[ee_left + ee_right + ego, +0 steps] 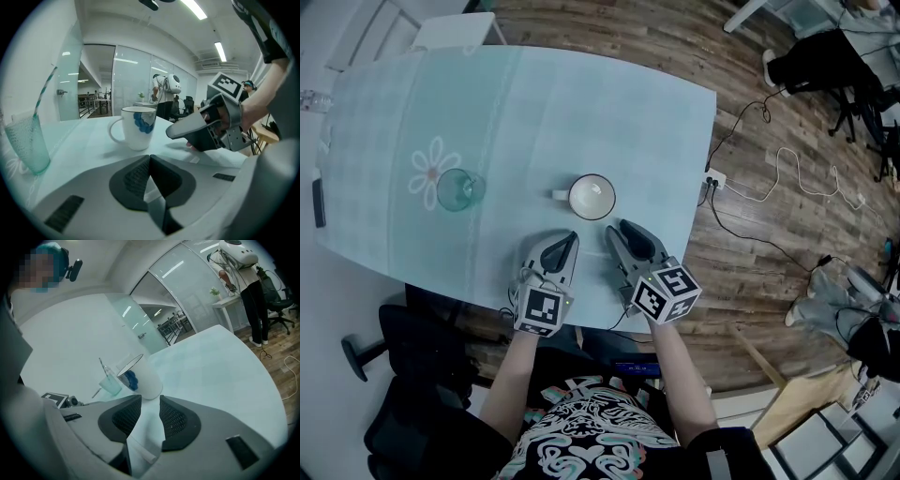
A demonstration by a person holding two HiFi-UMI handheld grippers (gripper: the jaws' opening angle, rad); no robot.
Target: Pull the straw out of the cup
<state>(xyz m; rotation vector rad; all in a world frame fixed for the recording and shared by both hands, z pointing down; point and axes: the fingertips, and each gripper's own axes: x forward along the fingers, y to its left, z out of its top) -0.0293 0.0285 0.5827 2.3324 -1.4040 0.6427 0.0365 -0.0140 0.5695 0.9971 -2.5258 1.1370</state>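
Note:
A green glass cup stands at the left of the table on a flower print. In the left gripper view a striped straw leans out of the cup. A white mug with a blue mark stands mid-table, and the left gripper view shows this mug straight ahead. My left gripper rests near the table's front edge, shut and empty, its jaws touching. My right gripper lies beside it with a narrow gap, holding nothing and pointing at the mug and, behind it, the cup.
A dark phone lies at the table's left edge. A power strip and cables lie on the wood floor to the right. A black chair base is at lower left. A person stands by a far desk.

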